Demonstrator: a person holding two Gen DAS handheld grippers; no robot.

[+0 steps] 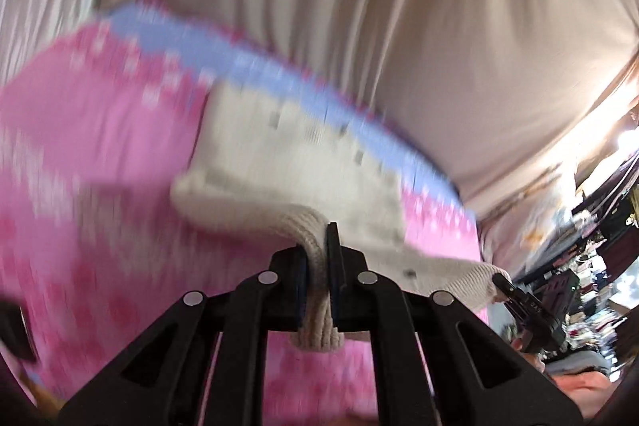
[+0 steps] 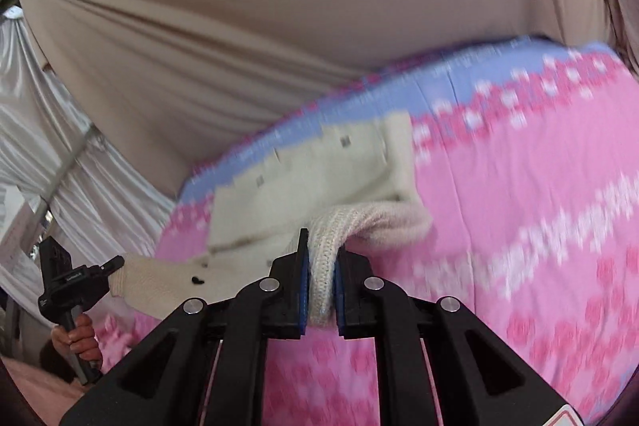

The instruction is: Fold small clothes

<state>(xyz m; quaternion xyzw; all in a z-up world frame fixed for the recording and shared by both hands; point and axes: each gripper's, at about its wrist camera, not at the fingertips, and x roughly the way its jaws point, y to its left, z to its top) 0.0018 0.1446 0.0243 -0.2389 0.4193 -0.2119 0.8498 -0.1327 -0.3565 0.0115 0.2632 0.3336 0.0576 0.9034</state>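
Ribbed cream cuff pinched tight between my left gripper fingers, knit bunched in gap. Right gripper likewise clamped on other ribbed edge of same cream sweater. Sweater body stretches between both grippers, spread over pink-and-blue patterned blanket. Beige draped fabric behind. Motion blur hides finer detail.
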